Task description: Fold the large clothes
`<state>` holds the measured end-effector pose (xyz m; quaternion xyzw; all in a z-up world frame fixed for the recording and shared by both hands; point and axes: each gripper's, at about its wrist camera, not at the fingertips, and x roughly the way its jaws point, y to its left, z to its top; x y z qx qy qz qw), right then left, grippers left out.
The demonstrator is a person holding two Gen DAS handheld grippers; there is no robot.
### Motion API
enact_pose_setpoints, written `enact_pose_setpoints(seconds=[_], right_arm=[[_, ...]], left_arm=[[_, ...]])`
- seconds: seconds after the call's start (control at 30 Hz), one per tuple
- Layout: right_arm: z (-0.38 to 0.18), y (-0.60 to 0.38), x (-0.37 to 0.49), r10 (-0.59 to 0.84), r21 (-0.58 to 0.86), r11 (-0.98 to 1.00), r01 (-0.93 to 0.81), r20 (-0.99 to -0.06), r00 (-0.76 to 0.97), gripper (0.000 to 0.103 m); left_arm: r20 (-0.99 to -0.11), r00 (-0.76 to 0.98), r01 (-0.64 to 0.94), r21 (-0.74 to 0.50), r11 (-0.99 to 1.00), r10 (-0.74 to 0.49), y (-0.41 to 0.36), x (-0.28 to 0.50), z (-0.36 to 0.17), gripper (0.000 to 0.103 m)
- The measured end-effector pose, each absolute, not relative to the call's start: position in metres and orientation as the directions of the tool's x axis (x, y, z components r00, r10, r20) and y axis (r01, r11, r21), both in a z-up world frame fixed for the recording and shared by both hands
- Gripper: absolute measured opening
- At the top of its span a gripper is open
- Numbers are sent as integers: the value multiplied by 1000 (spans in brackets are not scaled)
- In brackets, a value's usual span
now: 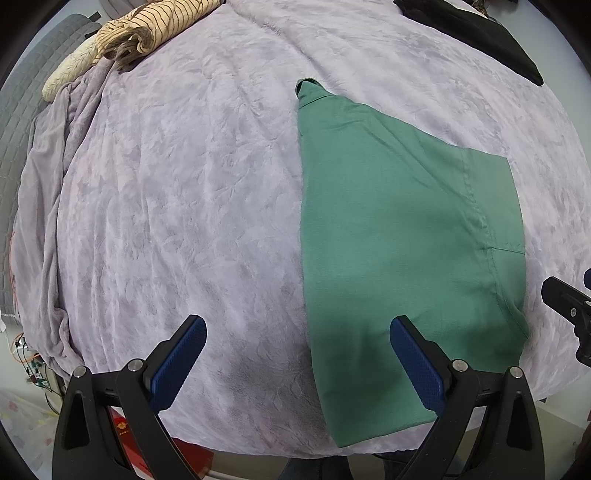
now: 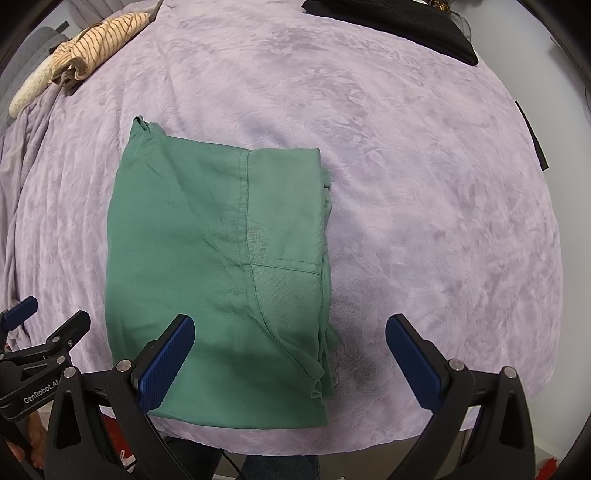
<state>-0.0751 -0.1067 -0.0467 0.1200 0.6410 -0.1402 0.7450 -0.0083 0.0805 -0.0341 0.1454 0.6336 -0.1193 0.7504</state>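
So the green garment [image 2: 214, 273] is lying flat on the lilac plush blanket [image 2: 424, 206] that covers the bed, folded into a tall rectangle with its near edge right at the front edge of the bed. You can see a stitched seam running down it and stacked layers showing along its right side, plus a little collar-ish bit poking out at the far left corner.

Both grippers are up off the fabric and spread wide, holding nothing. The left gripper [image 1: 298, 363] hangs over the garment's left edge, one blue pad over the bare blanket and the other over the green cloth. The right gripper [image 2: 290, 363] hovers over the garment's near right corner, its left pad above the green and its right pad above the blanket.

Further back: a striped cream garment [image 1: 155, 26] bunched up at the far left, and a black garment [image 2: 399, 22] at the far right corner.
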Motion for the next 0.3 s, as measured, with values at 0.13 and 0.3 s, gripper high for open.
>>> enact_pose_setpoints(seconds=[0.13, 0.3], right_arm=[[-48, -106, -76, -57, -4, 932, 363, -989, 136, 103], [-52, -107, -78, -56, -5, 928, 372, -990, 128, 103]], left_arm=[[-985, 174, 360, 57, 931, -7, 82, -8, -34, 100], [-985, 170, 370, 51, 928, -14, 82, -7, -35, 100]])
